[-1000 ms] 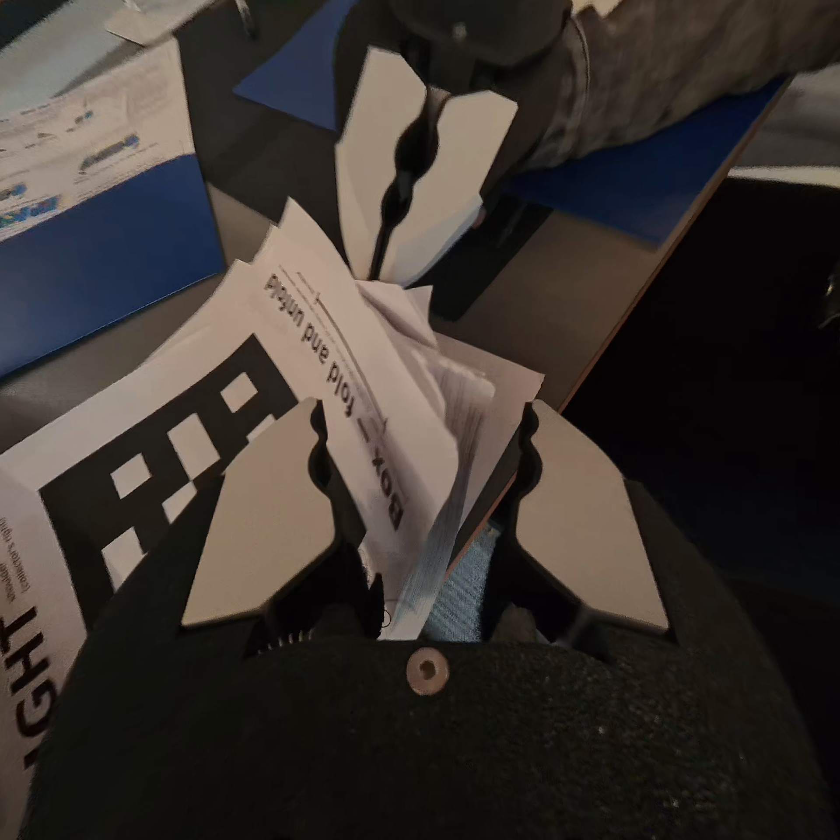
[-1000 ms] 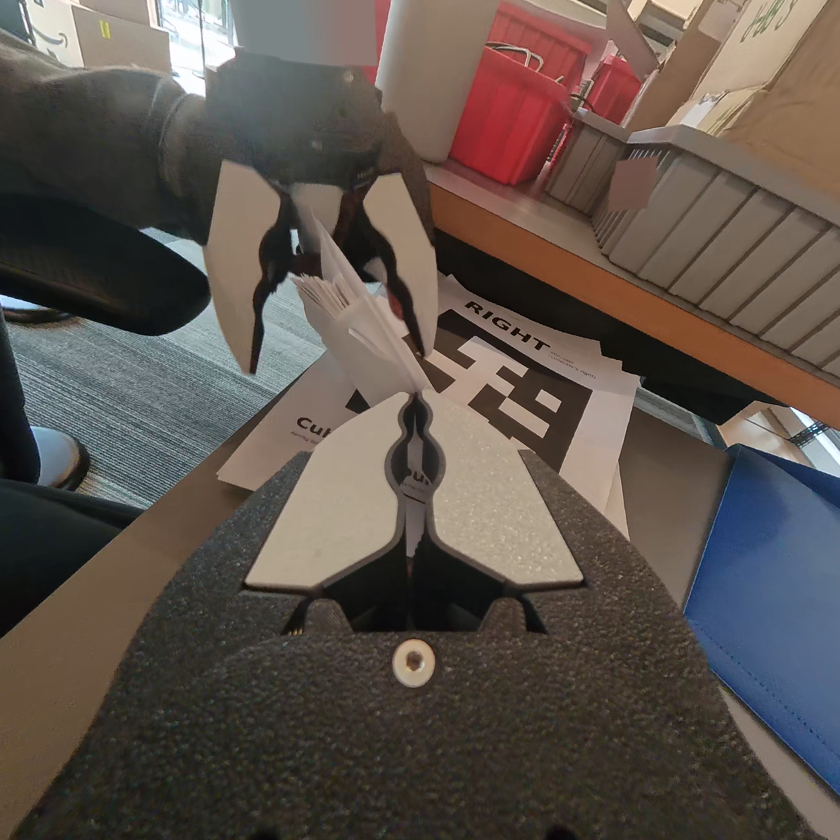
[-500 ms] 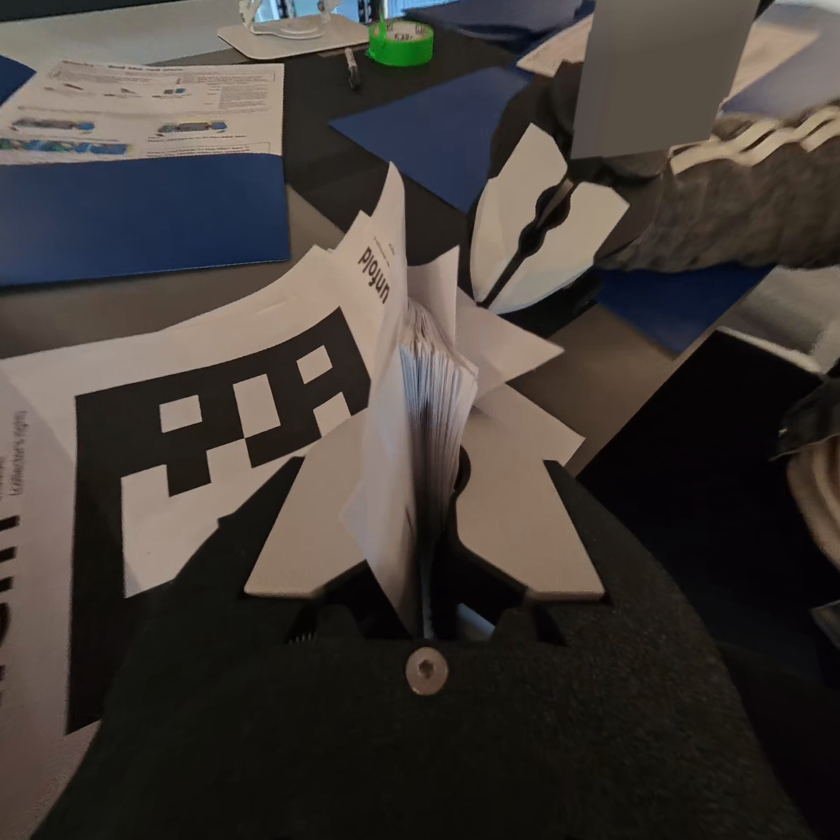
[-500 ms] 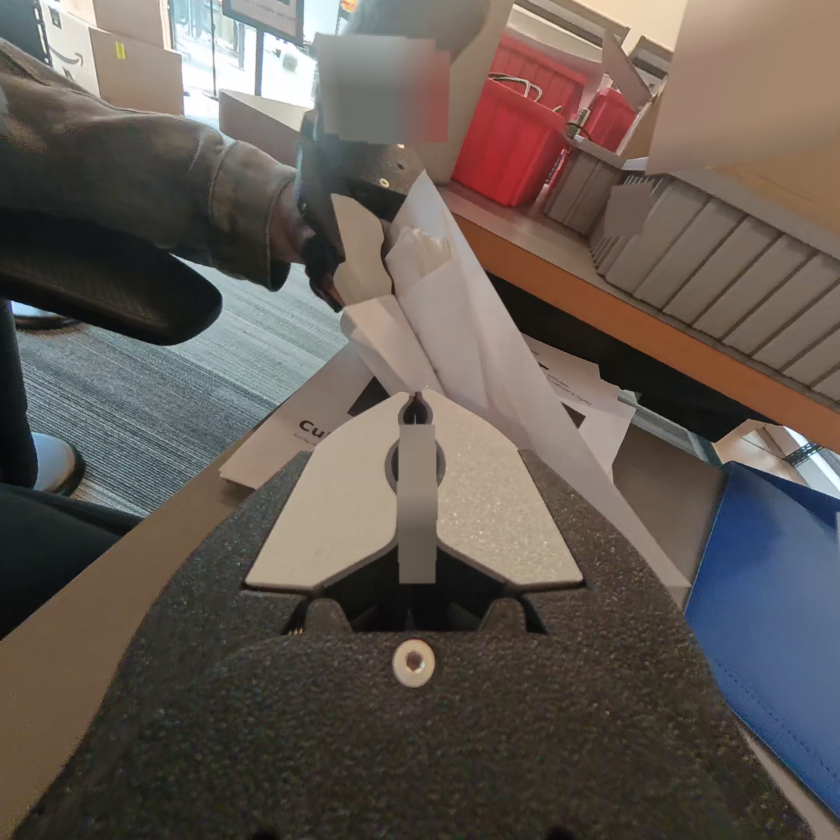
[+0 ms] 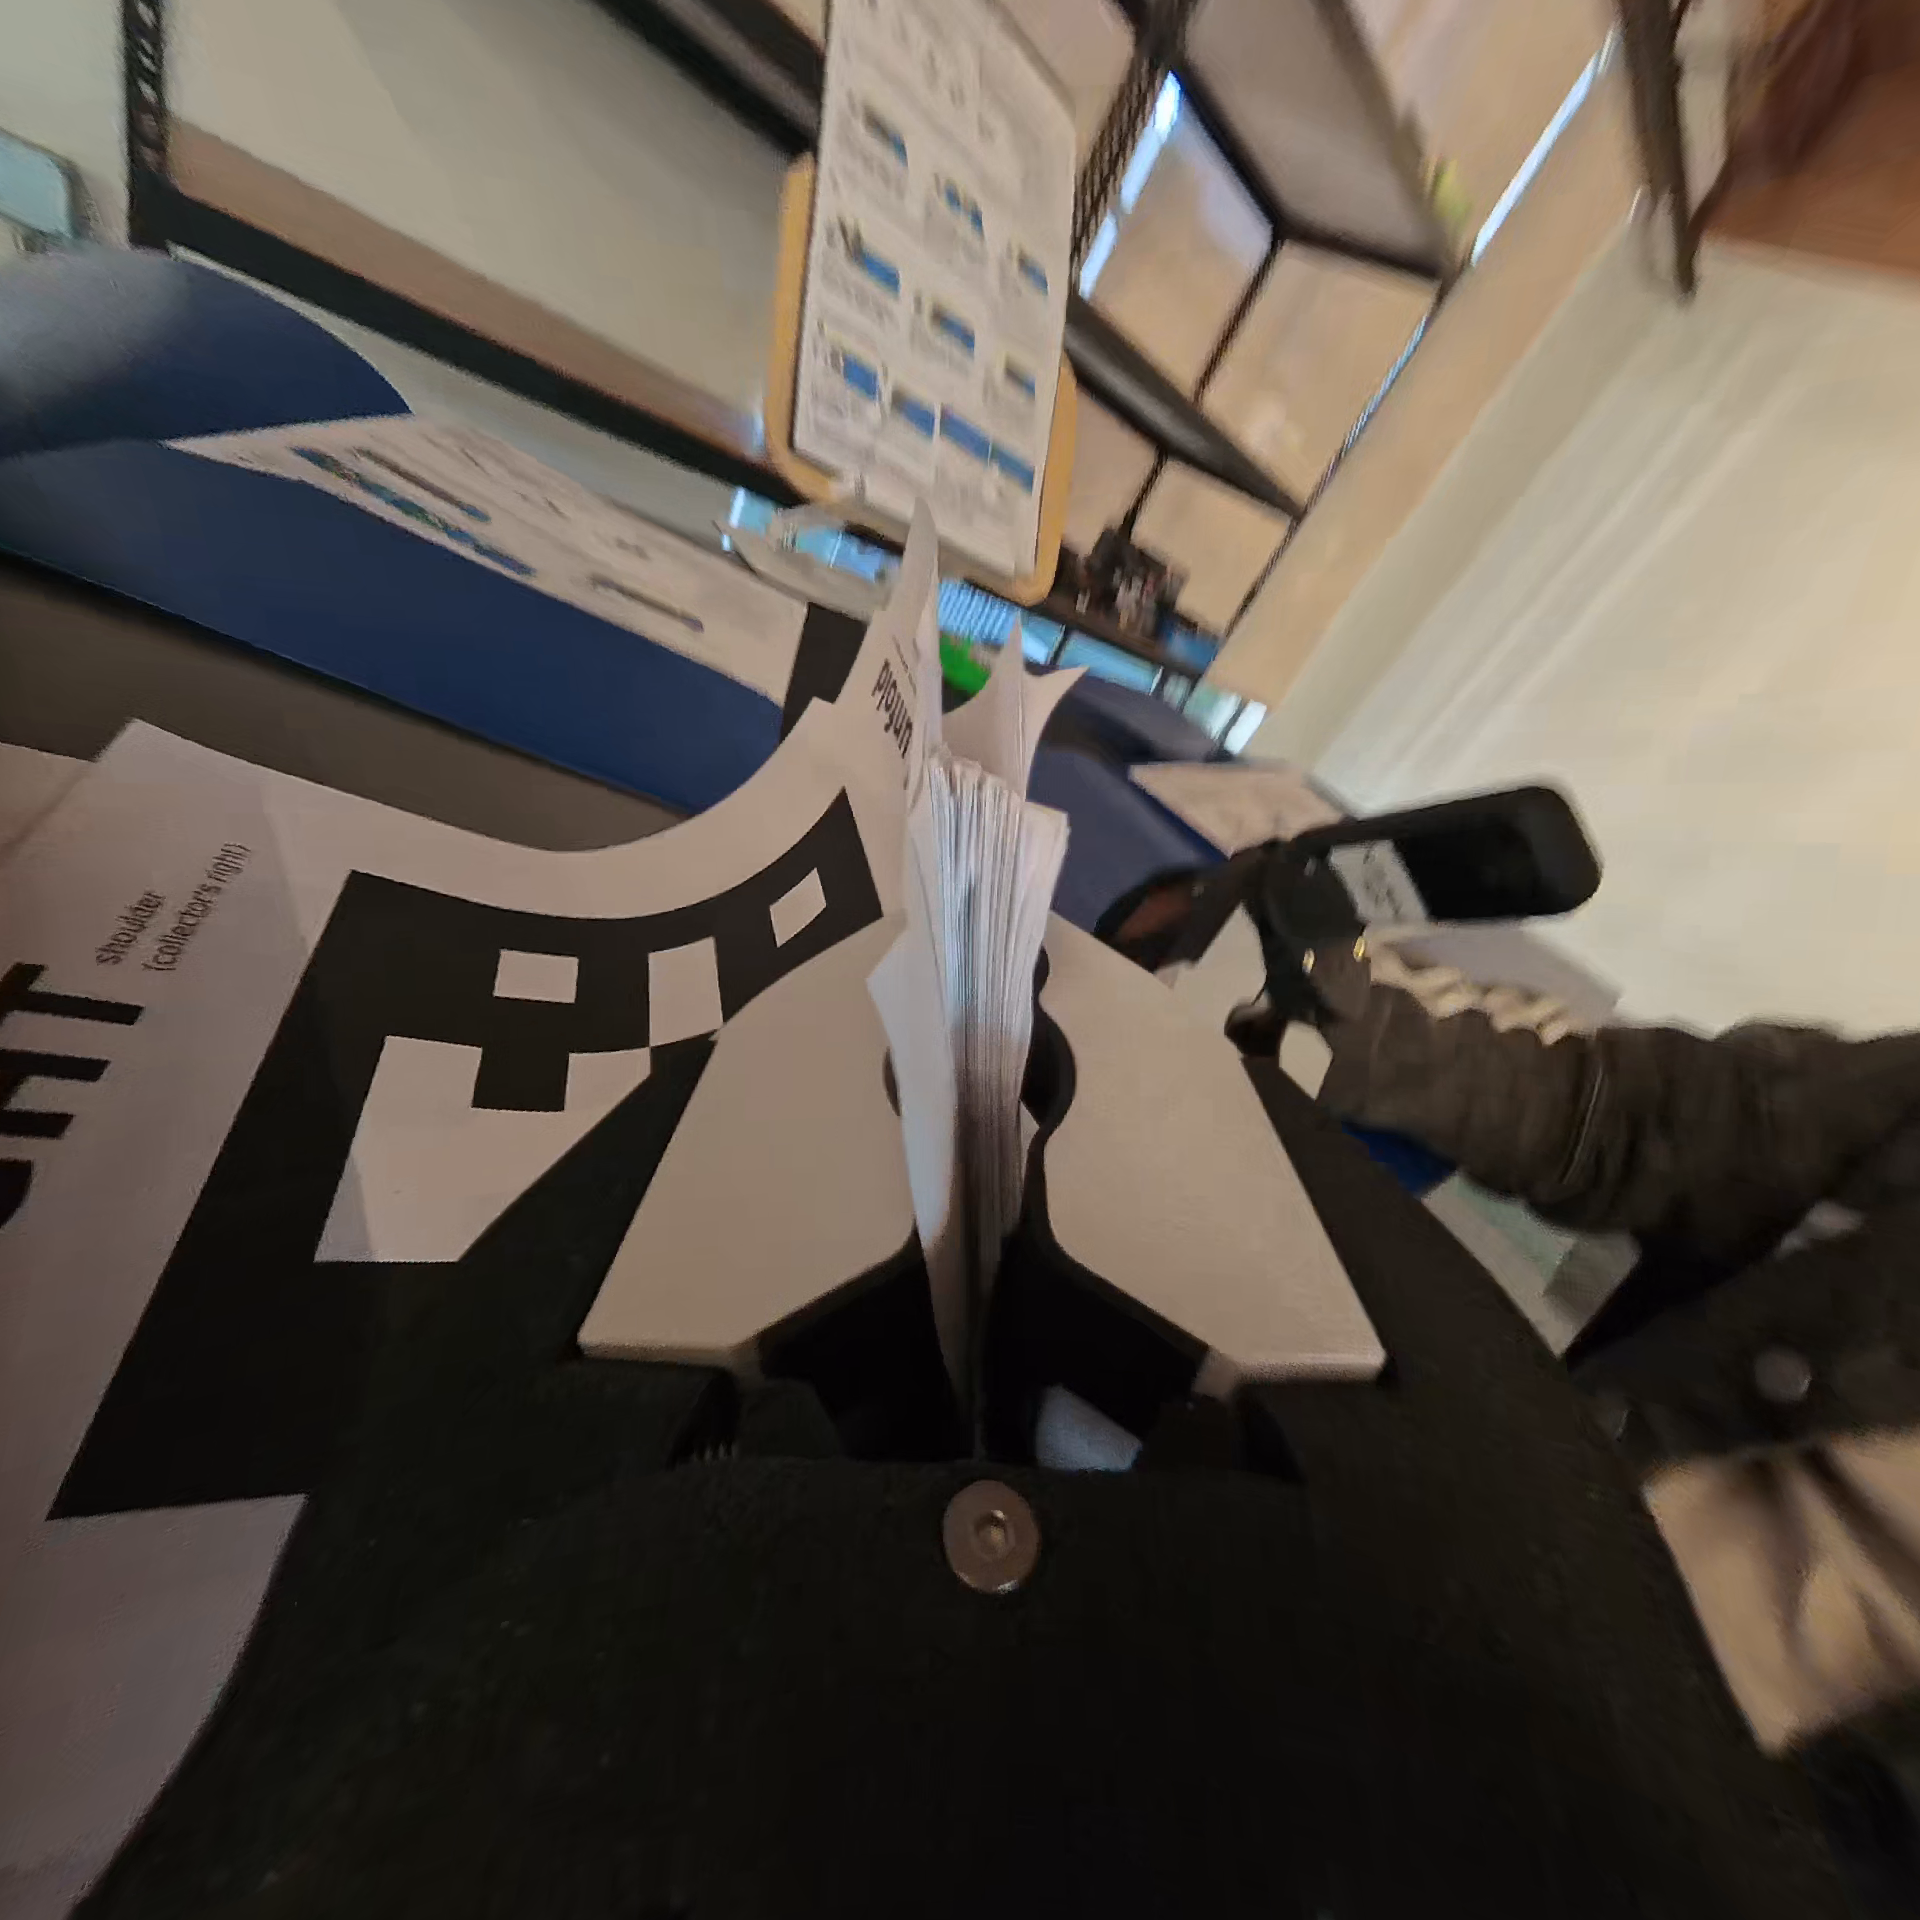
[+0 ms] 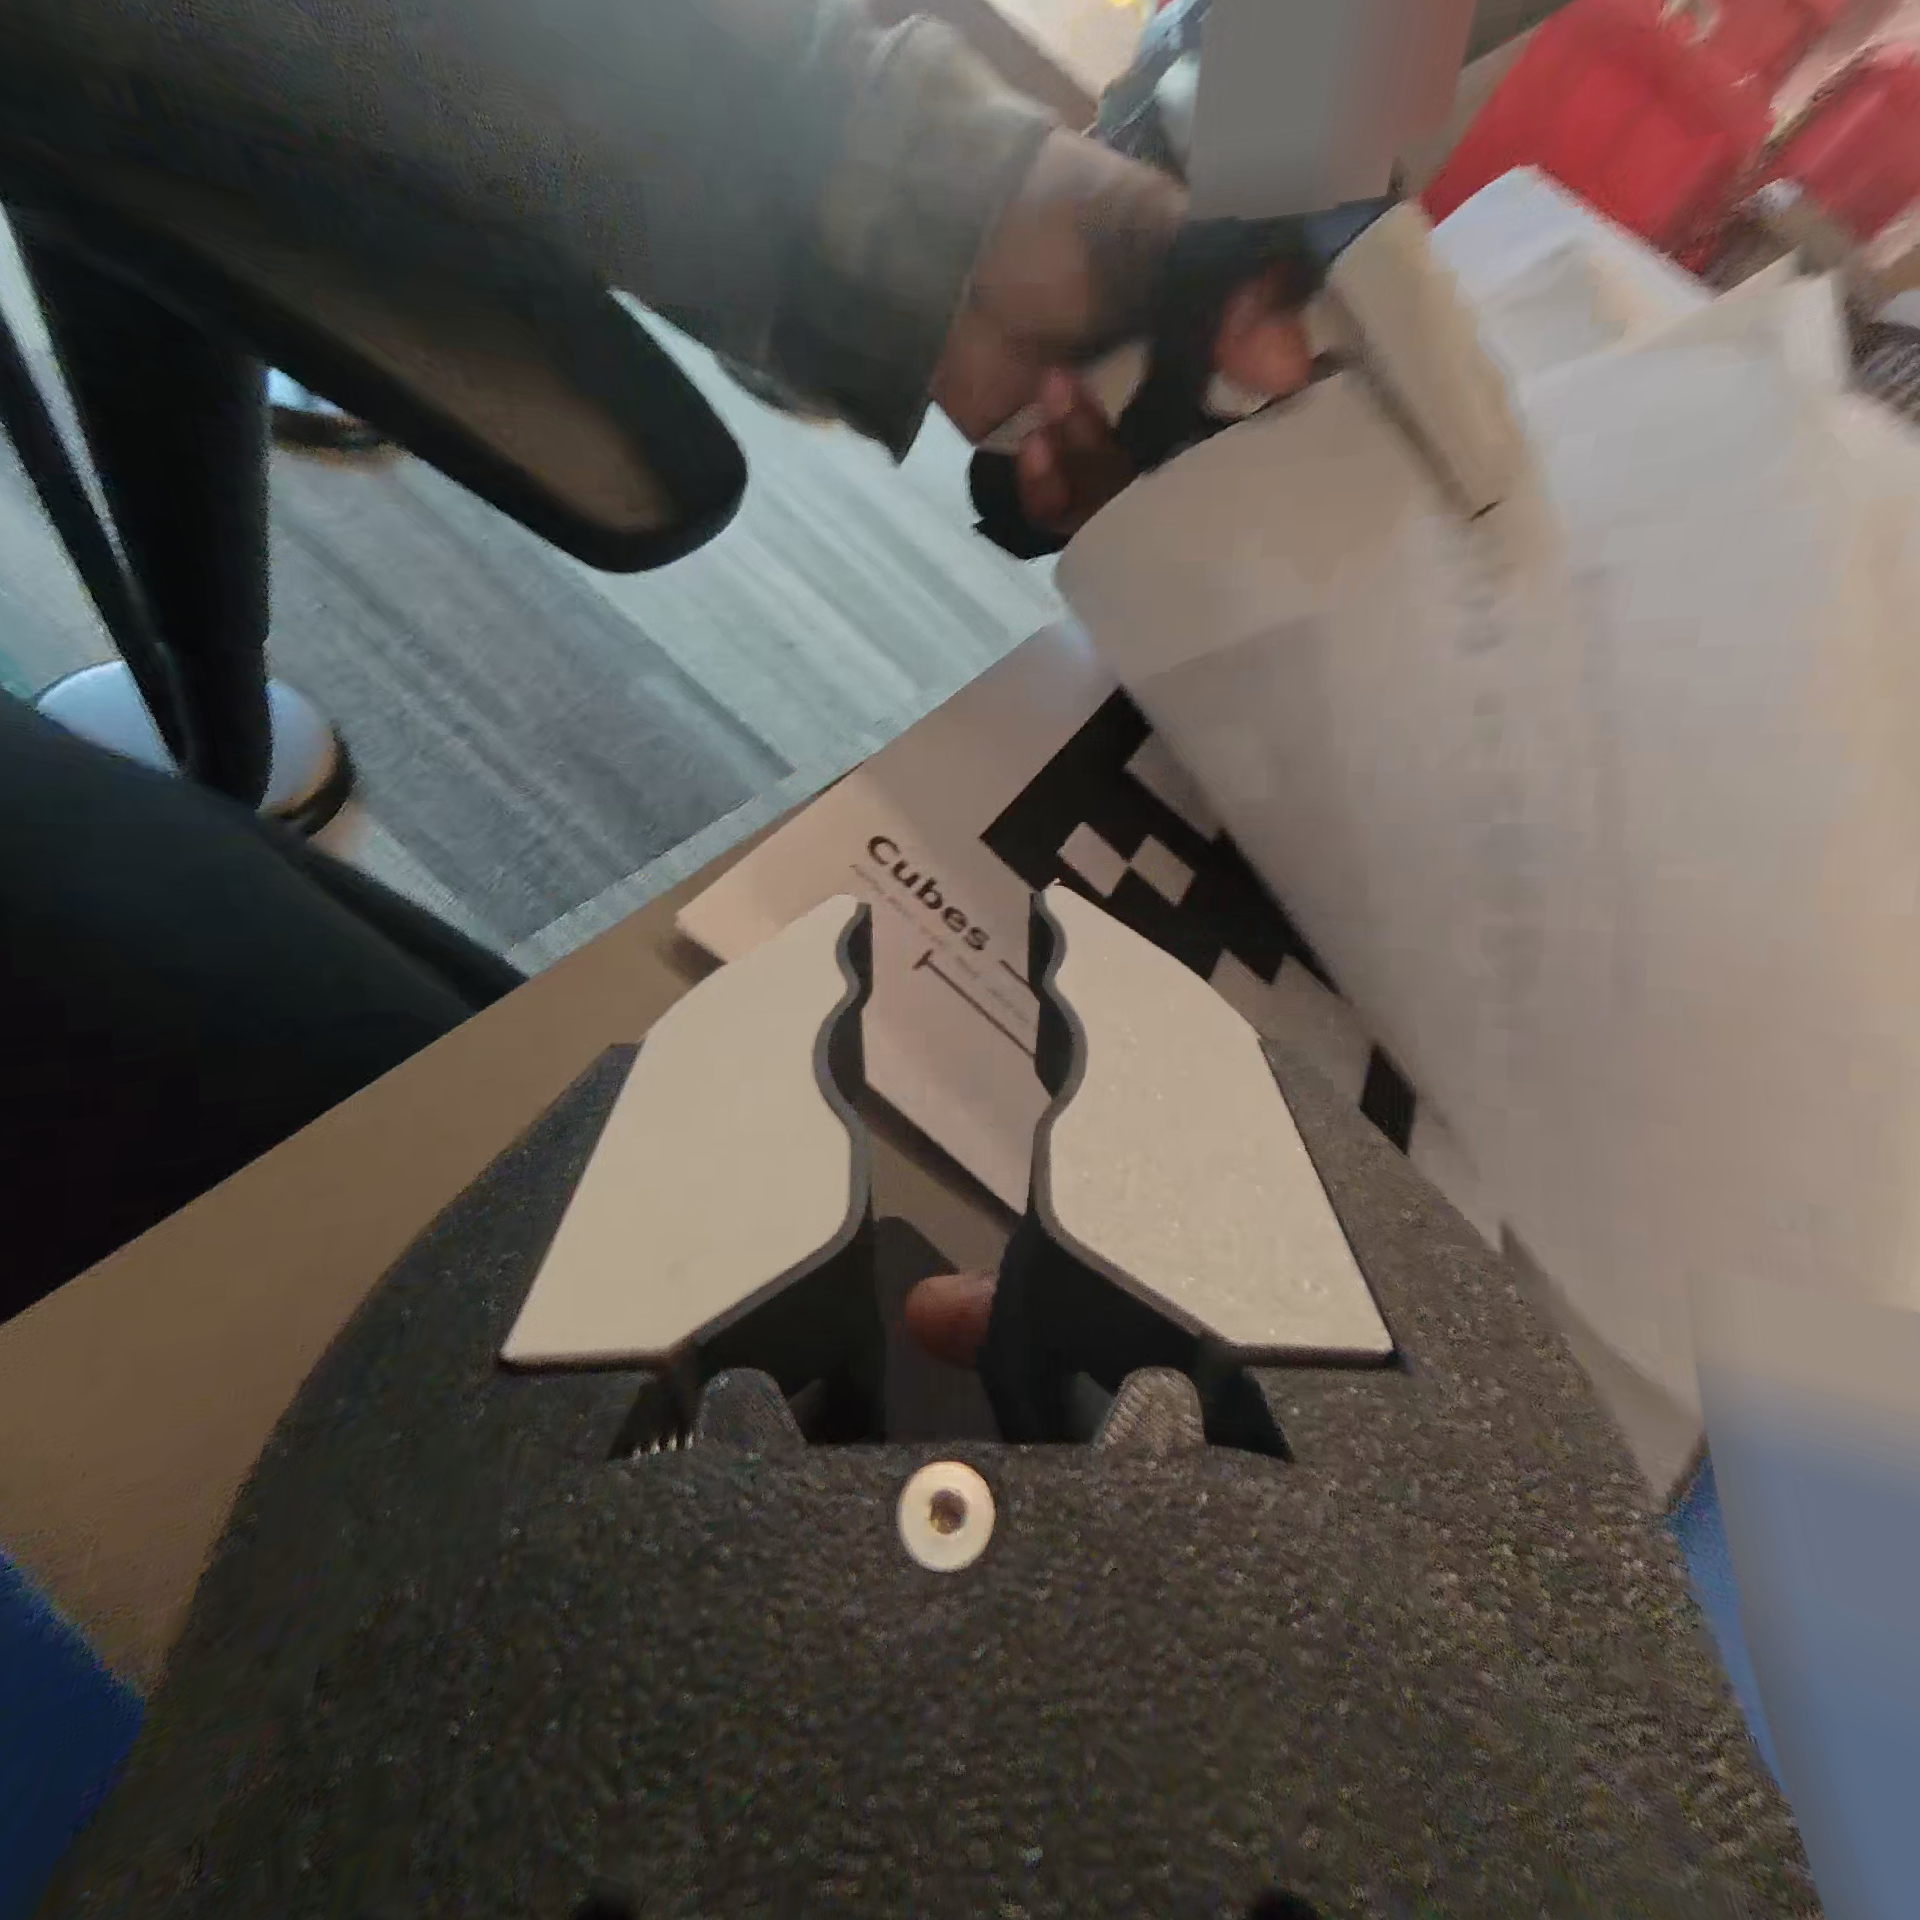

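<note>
one paper stack [image 5: 987, 935] | pinched, left hand-held gripper [image 5: 977, 1049] | grey desk [image 6: 208, 1299] | shelving [image 5: 1195, 312]

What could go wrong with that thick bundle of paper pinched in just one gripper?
The left gripper alone clamps the paper stack by one edge; loose sheets fan above the fingers and could slip out or crease. The right gripper is open and holds nothing, so nothing supports the hanging sheets. They could also drag the printed sheet lying on the table.

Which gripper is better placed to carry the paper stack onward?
Left, probably. The left gripper is clamped on the paper stack; the right gripper is open, holding nothing, above a printed sheet.
</note>
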Demonstrator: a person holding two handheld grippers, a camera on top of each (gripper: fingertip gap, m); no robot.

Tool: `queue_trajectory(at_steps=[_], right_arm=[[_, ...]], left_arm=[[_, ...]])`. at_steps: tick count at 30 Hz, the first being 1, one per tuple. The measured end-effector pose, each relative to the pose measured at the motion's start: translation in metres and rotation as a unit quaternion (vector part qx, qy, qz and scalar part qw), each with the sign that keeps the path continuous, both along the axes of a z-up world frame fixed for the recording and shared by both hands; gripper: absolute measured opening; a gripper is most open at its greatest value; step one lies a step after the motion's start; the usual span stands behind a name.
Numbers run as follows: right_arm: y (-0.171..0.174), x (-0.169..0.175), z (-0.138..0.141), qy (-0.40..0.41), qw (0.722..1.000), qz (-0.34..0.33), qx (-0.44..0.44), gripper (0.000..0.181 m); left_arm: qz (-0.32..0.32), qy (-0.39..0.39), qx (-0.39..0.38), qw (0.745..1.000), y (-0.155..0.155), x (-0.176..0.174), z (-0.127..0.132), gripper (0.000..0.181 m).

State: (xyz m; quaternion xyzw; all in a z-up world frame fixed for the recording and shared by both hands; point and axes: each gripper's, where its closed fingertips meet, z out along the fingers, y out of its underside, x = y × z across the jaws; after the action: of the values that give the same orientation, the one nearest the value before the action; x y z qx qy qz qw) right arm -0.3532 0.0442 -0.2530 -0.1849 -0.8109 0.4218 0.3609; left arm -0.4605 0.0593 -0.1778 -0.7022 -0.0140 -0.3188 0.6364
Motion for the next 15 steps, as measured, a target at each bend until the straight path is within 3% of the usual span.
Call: queue_trajectory(at_steps=[4,9,15], right_arm=[[-0.002,0.001,-0.008,-0.020,1.000,0.005,0.012,0.030],[0.001,0.000,-0.008,-0.015,1.000,-0.004,0.017,0.030],[0.001,-0.001,-0.014,-0.017,0.999,-0.008,0.040,0.029]], left_arm=[[-0.001,-0.062,0.020,0.998,-0.004,-0.010,0.004,0.012],[-0.009,-0.062,0.009,0.998,-0.002,-0.007,0.000,0.012],[0.035,-0.093,0.050,0.994,-0.009,-0.024,0.013,0.013]])
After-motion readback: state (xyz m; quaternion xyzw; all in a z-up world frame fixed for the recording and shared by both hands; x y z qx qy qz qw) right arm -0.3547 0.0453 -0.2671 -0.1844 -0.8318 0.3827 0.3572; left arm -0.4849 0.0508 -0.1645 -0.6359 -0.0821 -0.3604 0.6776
